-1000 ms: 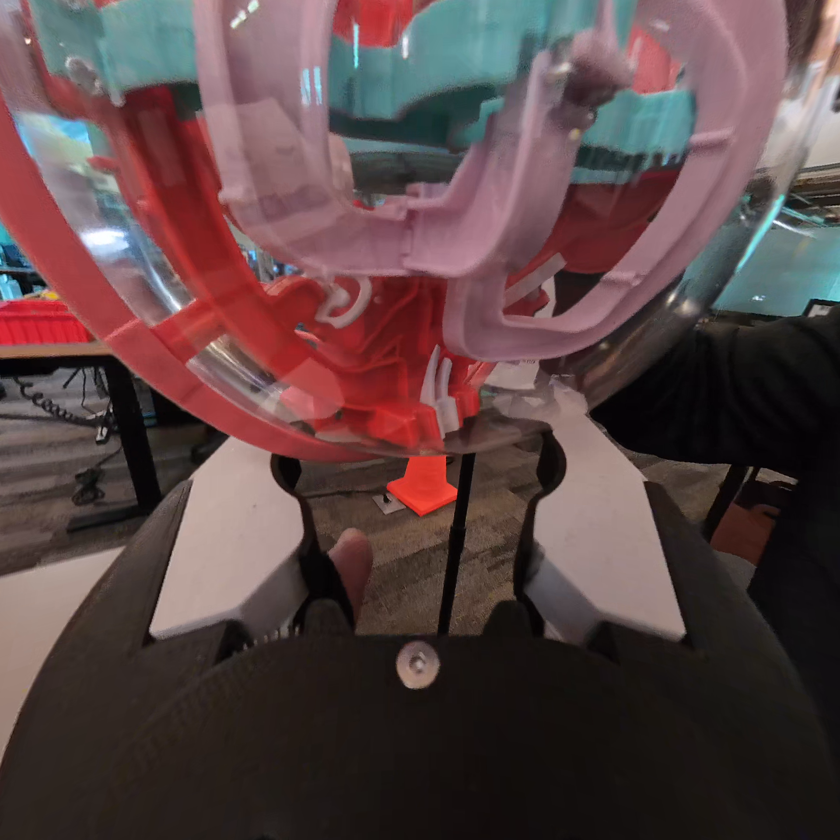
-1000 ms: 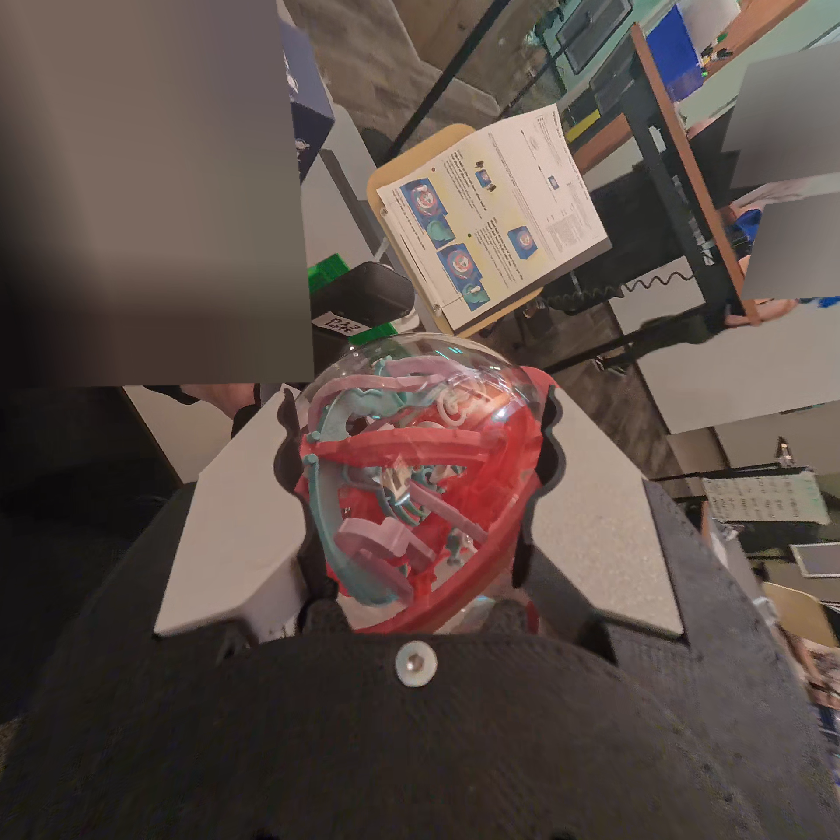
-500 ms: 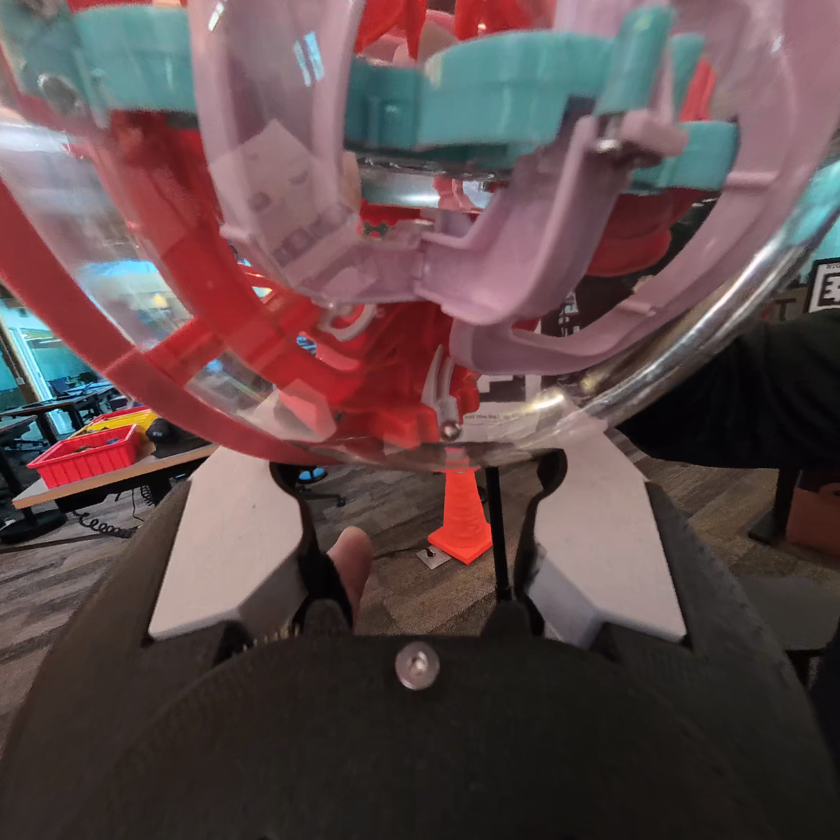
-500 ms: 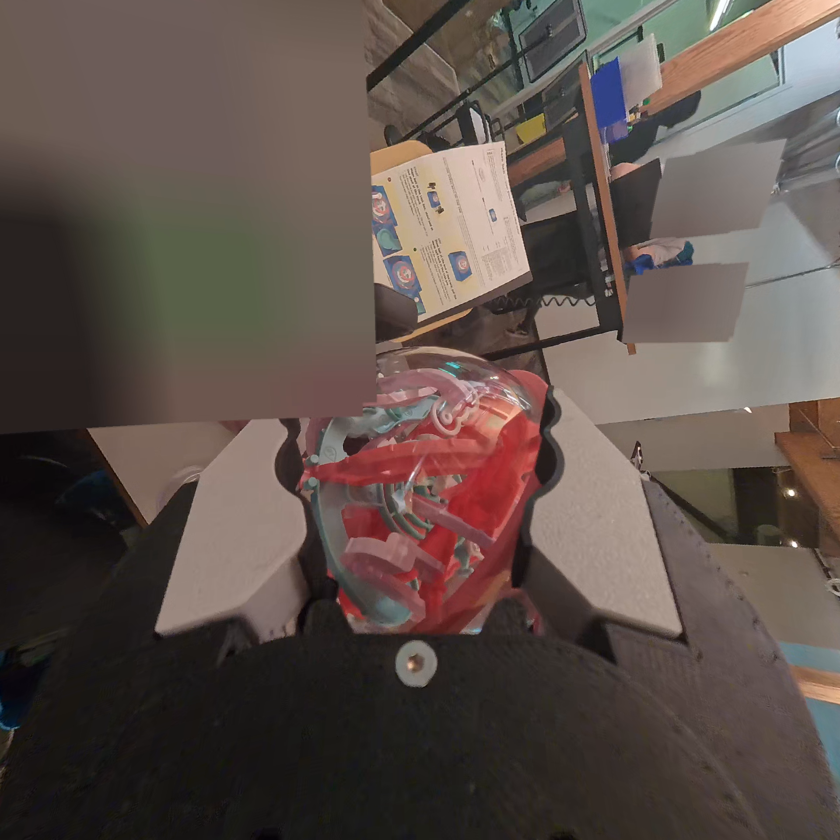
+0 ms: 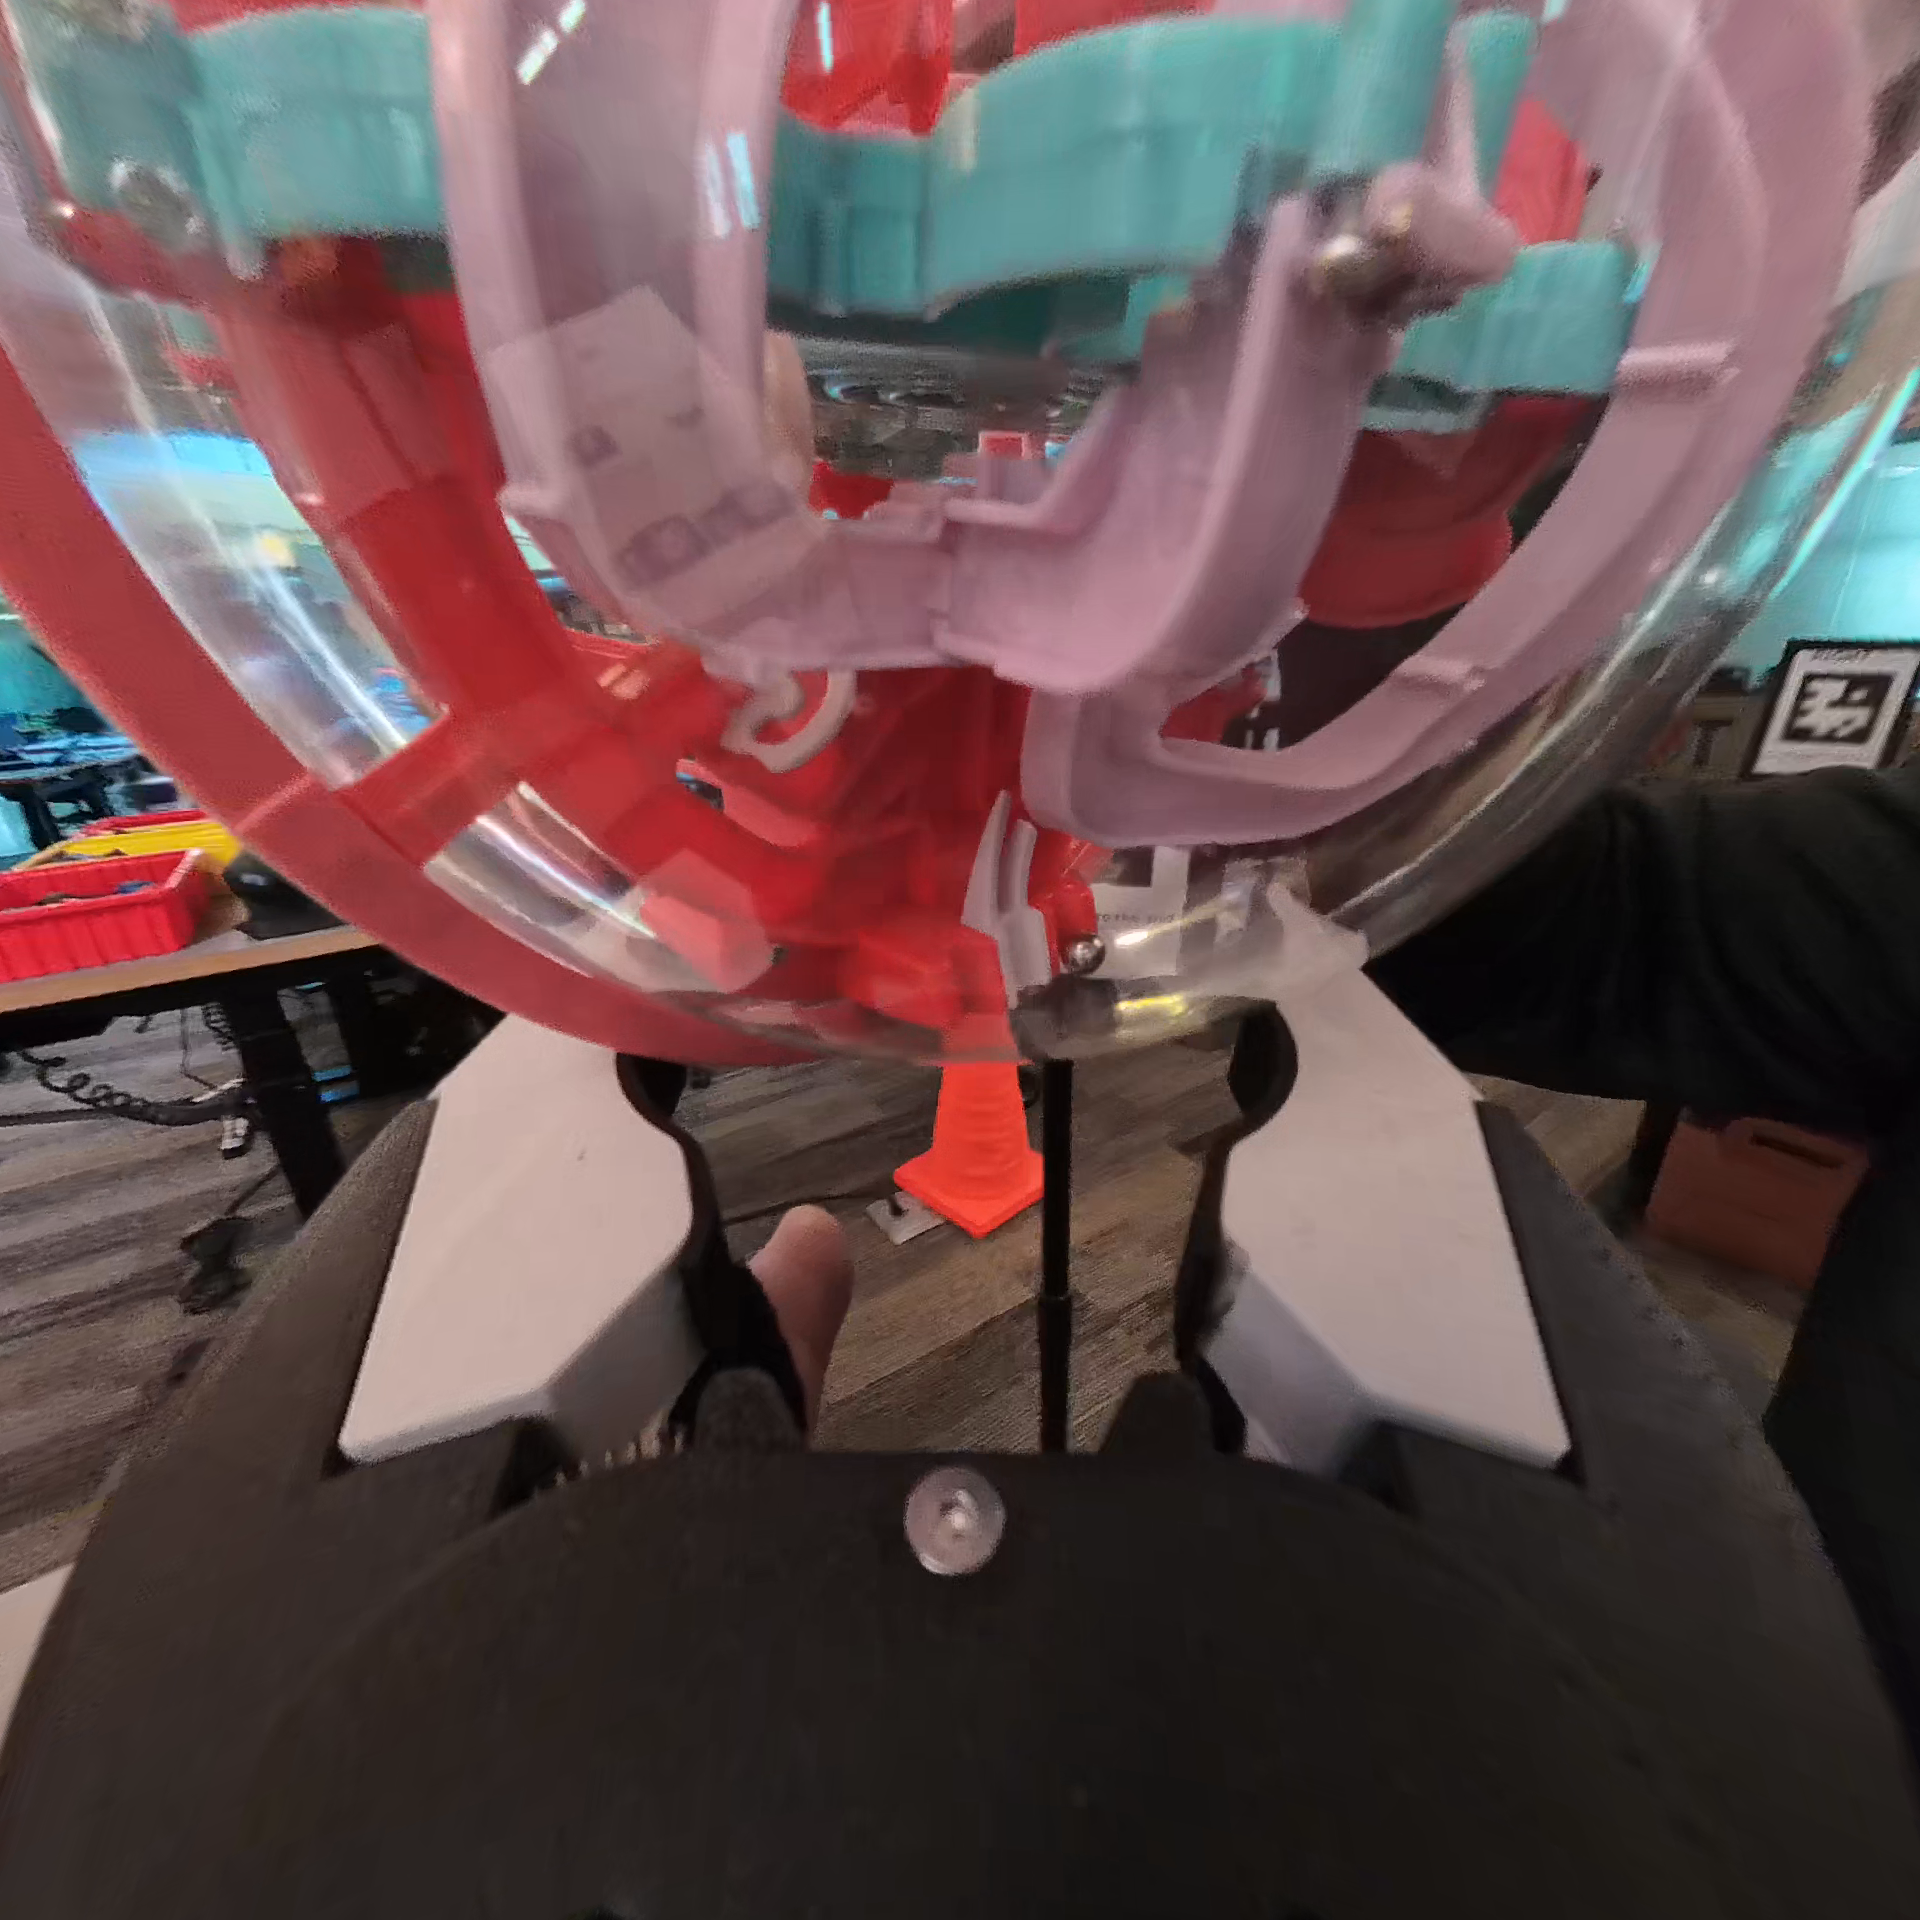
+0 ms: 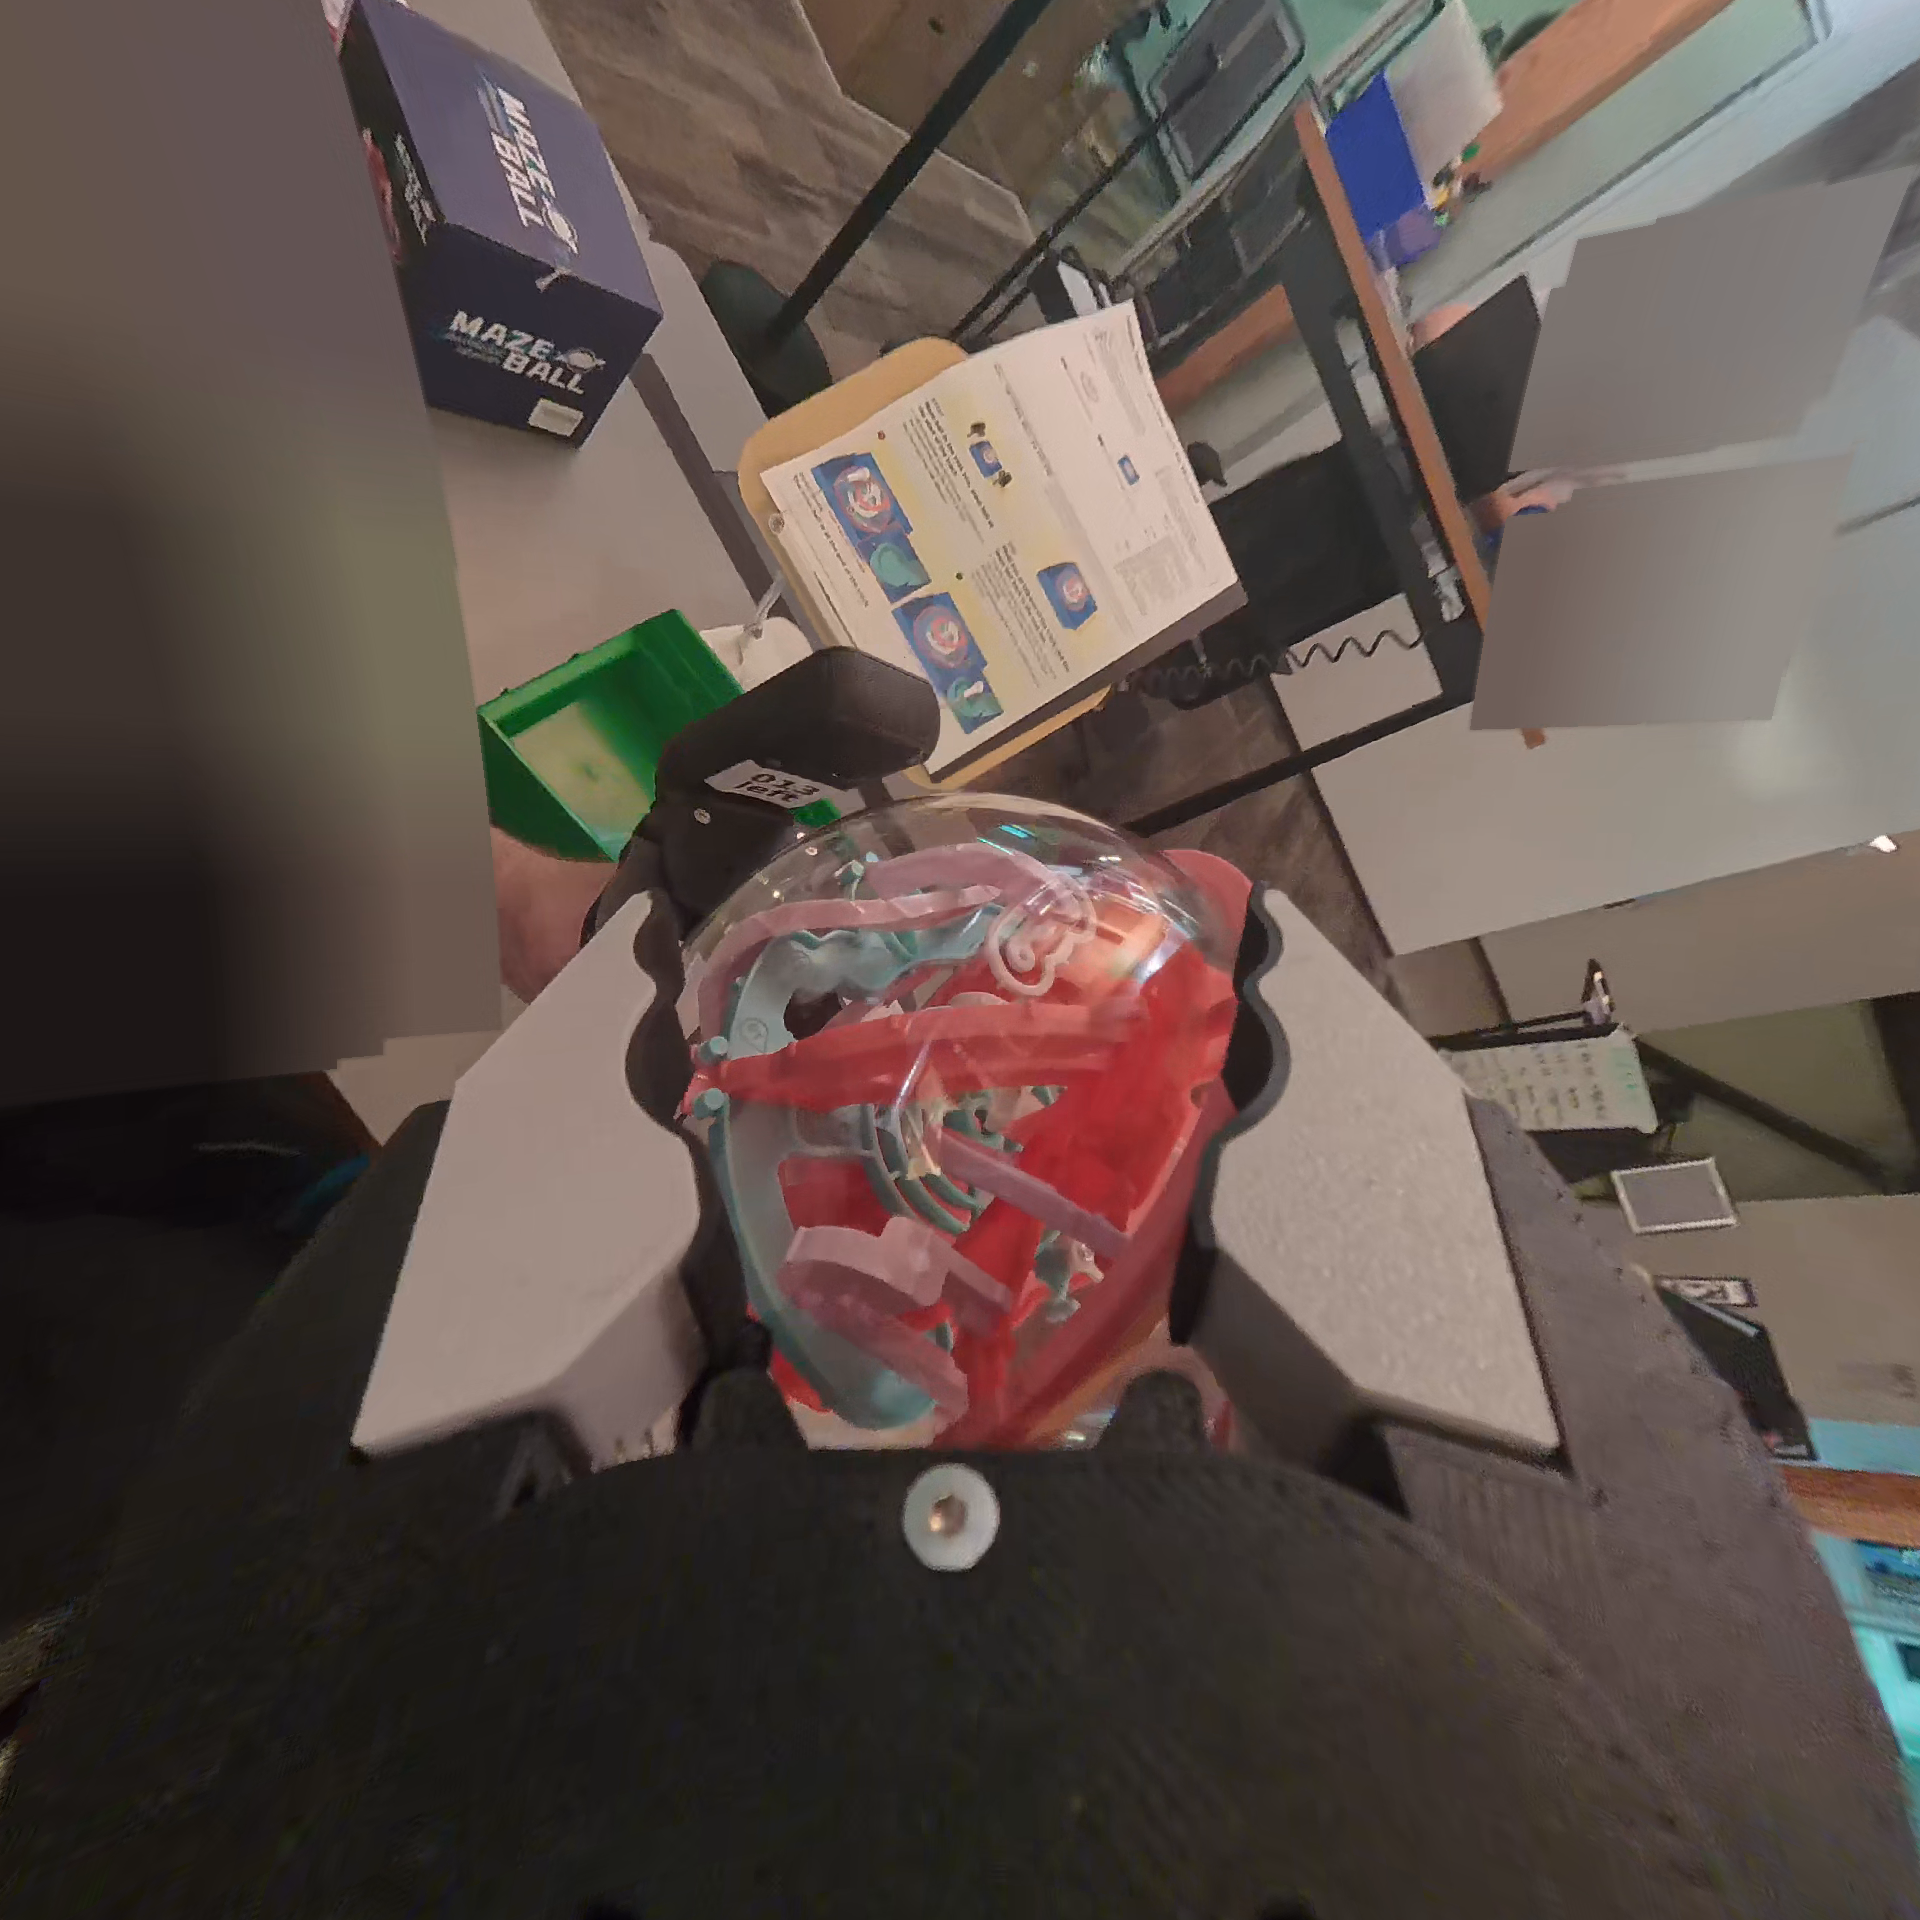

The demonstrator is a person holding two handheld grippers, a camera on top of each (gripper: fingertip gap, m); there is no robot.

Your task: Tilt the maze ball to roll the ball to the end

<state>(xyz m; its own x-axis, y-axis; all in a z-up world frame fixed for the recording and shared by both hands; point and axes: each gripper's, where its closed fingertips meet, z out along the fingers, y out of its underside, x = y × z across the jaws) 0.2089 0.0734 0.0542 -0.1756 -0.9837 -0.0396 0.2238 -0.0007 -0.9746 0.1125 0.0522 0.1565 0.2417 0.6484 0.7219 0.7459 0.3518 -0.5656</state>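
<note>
Right tongs pinching maze ball; left tongs spread beneath, ball top cut off.

grey table | on it: dark blue box, green bin | bin contents unclear

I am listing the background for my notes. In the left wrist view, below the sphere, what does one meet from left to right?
Red bin → orange cone → thin black pole → dark sleeve.
</note>
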